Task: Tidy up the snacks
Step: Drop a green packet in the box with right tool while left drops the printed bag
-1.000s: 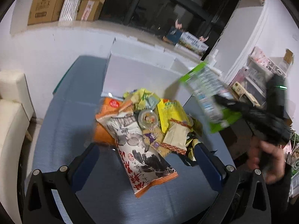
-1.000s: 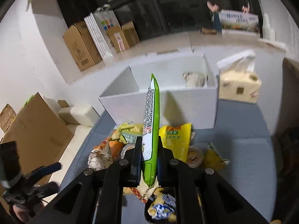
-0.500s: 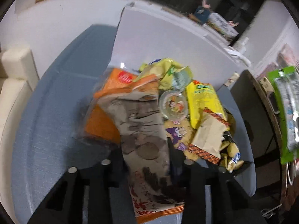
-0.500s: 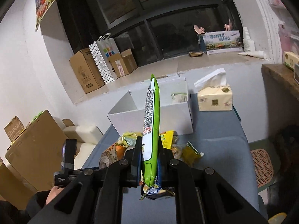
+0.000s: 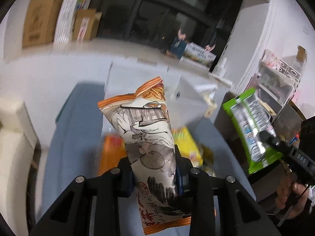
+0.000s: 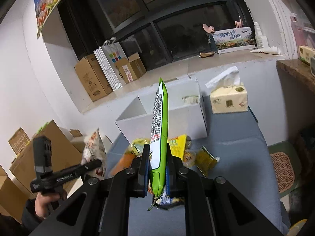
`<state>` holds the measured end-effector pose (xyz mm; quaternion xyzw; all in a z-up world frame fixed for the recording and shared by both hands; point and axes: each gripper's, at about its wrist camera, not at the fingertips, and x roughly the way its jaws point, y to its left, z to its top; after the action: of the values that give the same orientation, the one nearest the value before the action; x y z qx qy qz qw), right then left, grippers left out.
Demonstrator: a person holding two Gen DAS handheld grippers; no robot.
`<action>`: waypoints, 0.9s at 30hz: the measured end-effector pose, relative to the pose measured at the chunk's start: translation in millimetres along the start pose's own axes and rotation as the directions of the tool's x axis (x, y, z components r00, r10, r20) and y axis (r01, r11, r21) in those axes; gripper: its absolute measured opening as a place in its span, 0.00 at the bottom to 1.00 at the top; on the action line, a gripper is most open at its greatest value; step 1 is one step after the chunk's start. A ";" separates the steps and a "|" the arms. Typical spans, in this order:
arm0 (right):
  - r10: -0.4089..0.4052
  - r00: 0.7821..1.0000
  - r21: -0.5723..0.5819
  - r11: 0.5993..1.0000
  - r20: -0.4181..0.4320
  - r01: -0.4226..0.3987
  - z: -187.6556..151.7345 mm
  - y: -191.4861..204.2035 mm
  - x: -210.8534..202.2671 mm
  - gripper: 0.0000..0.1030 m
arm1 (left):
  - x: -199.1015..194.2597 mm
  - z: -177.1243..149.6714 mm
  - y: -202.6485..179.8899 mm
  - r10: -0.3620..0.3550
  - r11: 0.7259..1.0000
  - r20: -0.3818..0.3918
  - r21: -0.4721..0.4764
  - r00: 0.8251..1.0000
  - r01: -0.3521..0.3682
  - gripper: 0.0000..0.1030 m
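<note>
Since a second ago, the big printed bag [image 5: 149, 137] has left the pile and now stands up off the table, clamped between the jaws of the left gripper [image 5: 154, 169]. The right gripper [image 6: 156, 169] keeps its jaws clamped on one green packet [image 6: 159, 129], held edge-on above the pile. That makes two packets in the air, one per gripper. The rest of the snacks [image 6: 177, 149] (yellow and orange packs, too blurred and overlapped to count) lie on the blue table [image 6: 236, 145], just in front of one open white box [image 6: 177, 118]. One tissue box [image 6: 228, 100] sits beside it. Cardboard cartons [image 6: 92, 78] line a ledge under a dark window [image 6: 177, 9].
</note>
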<state>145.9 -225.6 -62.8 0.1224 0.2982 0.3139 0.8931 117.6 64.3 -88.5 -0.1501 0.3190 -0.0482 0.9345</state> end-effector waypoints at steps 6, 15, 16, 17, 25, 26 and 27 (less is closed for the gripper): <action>0.016 0.999 0.057 0.998 0.038 -0.018 66.9 -2.9 51.0 0.12 | 25.9 103.4 -15.3 0.014 0.995 0.065 0.098 0.998 -0.020 0.34; -0.059 0.996 0.101 0.993 -0.067 0.066 138.3 -2.9 167.8 0.12 | 141.5 188.4 -13.7 0.173 0.949 -0.052 0.275 0.983 -0.153 0.34; -0.068 0.995 0.087 0.993 -0.078 0.075 139.7 -1.9 177.7 0.12 | 153.5 188.2 -11.0 0.193 0.944 -0.072 0.286 0.979 -0.166 0.35; -0.073 0.994 0.083 0.993 -0.086 0.081 140.5 -1.7 185.6 0.12 | 163.7 185.3 -5.7 0.212 0.940 -0.104 0.293 0.972 -0.174 0.36; -0.059 0.974 0.065 0.995 -0.221 0.075 126.7 -11.6 240.4 1.00 | 186.9 166.5 30.8 0.309 0.920 -0.181 0.307 0.934 -0.245 1.00; -0.057 0.974 0.057 0.996 -0.219 0.071 123.2 -9.9 240.8 1.00 | 184.5 166.4 33.4 0.305 0.921 -0.177 0.305 0.936 -0.242 1.00; -0.057 0.976 0.045 0.997 -0.210 0.068 120.4 -7.1 240.2 1.00 | 182.8 166.1 34.3 0.308 0.920 -0.173 0.306 0.935 -0.246 1.00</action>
<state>372.9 -82.7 -79.8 0.1025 0.4017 0.2888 0.8630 363.6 104.4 -80.7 0.0362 0.4276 0.0246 0.9029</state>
